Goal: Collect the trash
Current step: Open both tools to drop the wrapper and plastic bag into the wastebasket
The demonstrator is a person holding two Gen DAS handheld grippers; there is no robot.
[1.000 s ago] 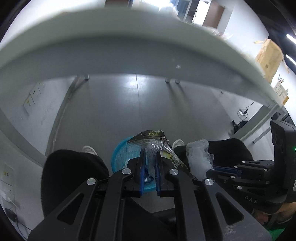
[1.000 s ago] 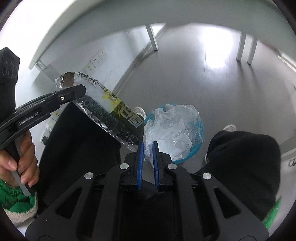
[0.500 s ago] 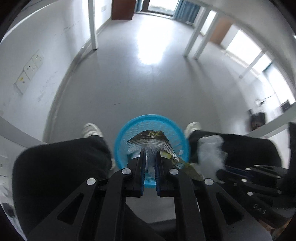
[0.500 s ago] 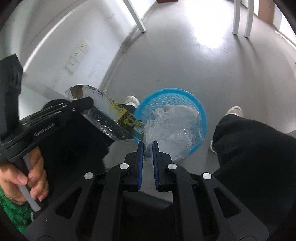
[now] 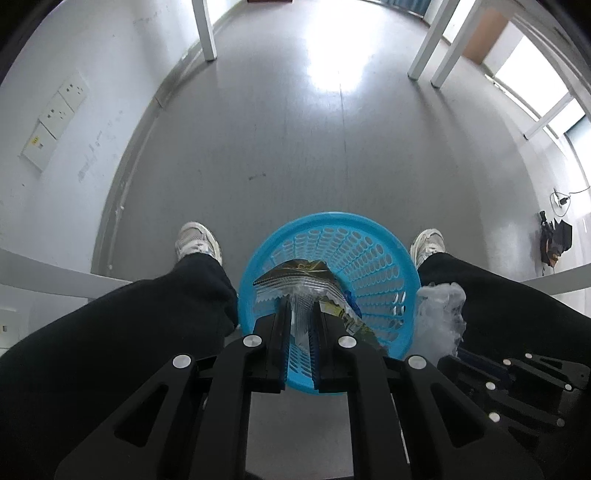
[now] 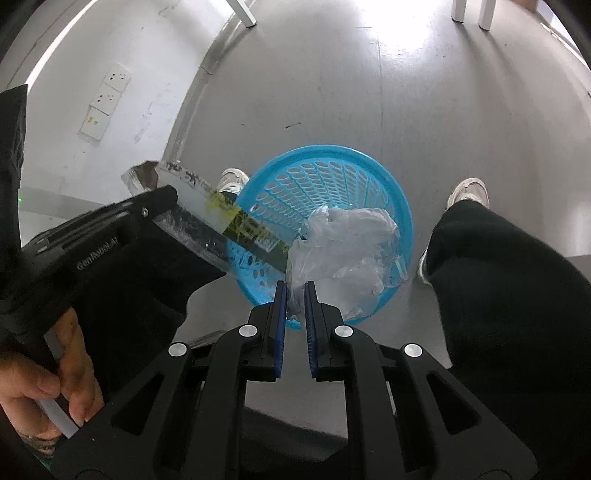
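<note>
A blue perforated plastic basket (image 5: 373, 254) stands on the grey floor between the person's feet; it also shows in the right wrist view (image 6: 332, 173). My left gripper (image 5: 299, 306) is shut on a silver and yellow snack wrapper (image 5: 295, 282) and holds it over the basket's near rim. The wrapper also shows in the right wrist view (image 6: 221, 214). My right gripper (image 6: 293, 291) is shut on a crumpled clear plastic bag (image 6: 351, 243) held over the basket. The bag also shows in the left wrist view (image 5: 441, 314).
The person's legs in black trousers (image 5: 147, 325) flank the basket, with white sneakers (image 5: 197, 240) on the floor. White table legs (image 5: 205, 29) stand further off. A wall with sockets (image 5: 59, 118) runs along the left. A dark bag with cables (image 5: 554, 240) lies at the right.
Both grippers have dropped below the table edge and tilted down towards the floor, carrying the wrapper and the plastic bag closer over the blue basket. Both stay shut.
</note>
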